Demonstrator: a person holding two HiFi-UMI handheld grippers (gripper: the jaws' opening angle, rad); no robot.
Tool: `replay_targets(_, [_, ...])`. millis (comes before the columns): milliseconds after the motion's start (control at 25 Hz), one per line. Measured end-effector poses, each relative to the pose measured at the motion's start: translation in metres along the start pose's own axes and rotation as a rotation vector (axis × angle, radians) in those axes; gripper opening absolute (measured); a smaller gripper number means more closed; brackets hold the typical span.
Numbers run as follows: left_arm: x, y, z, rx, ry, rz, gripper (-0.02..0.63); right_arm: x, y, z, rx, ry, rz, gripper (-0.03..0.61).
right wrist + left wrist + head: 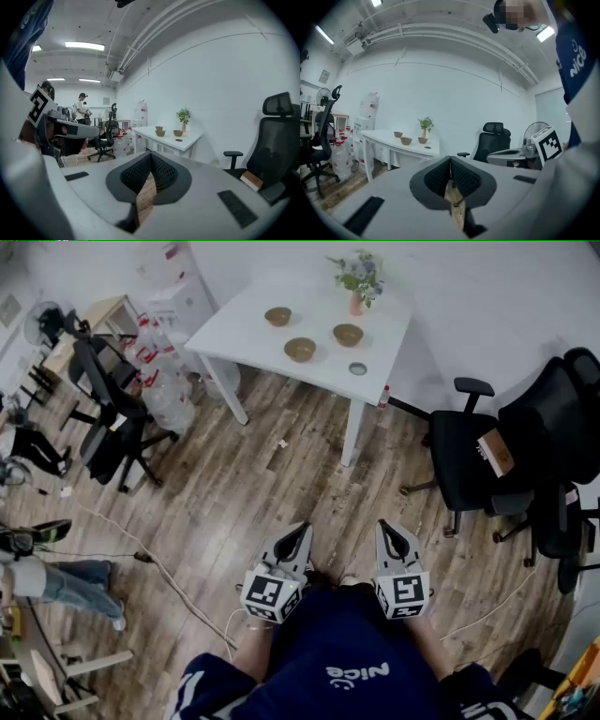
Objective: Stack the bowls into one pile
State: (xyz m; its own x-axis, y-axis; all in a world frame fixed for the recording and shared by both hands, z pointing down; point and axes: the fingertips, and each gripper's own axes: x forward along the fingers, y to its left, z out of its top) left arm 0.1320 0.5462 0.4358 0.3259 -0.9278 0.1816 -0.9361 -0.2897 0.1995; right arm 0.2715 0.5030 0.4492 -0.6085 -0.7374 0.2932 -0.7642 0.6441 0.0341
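Since none of the three bowls is nested yet, stacking has not begun: the left bowl (277, 316), near bowl (300, 350) and right bowl (348, 334) sit apart, each upright, on the white table (239, 329) at the far side of the room. Behind the right bowl stands a plant (359, 279); a small round disc (357, 368) lies near the table's front edge. Both the left gripper (299, 534) and right gripper (388, 529) are held close to the person's body over the wood floor (234, 493), well apart from the table and aimed roughly toward it. Each pair of jaws is pressed together with nothing between, clear in both gripper views. To the right of the table stands a black chair (464, 460). Step in hand, as I judge it: approach, before any pick. The next move likely calls for walking up to the table, parting one pair of jaws, and taking a bowl by its rim to set it into another, keeping off the plant and disc.
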Motion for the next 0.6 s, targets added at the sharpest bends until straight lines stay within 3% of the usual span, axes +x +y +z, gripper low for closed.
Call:
replay_targets(200, [0.005, 0.02, 0.009, -0.003, -0.016, 0.037, 0.018, 0.013, -0.01, 0.008, -0.018, -0.003, -0.023, 0.021])
replay_targets(400, [0.004, 0.048, 0.015, -0.003, -0.032, 0.082, 0.018, 0.019, -0.029, 0.019, -0.013, -0.022, -0.104, 0.021])
replay_targets(600, [0.01, 0.066, 0.019, -0.002, -0.041, 0.078, 0.018, 0.028, -0.031, 0.019, 0.004, -0.028, -0.136, 0.023])
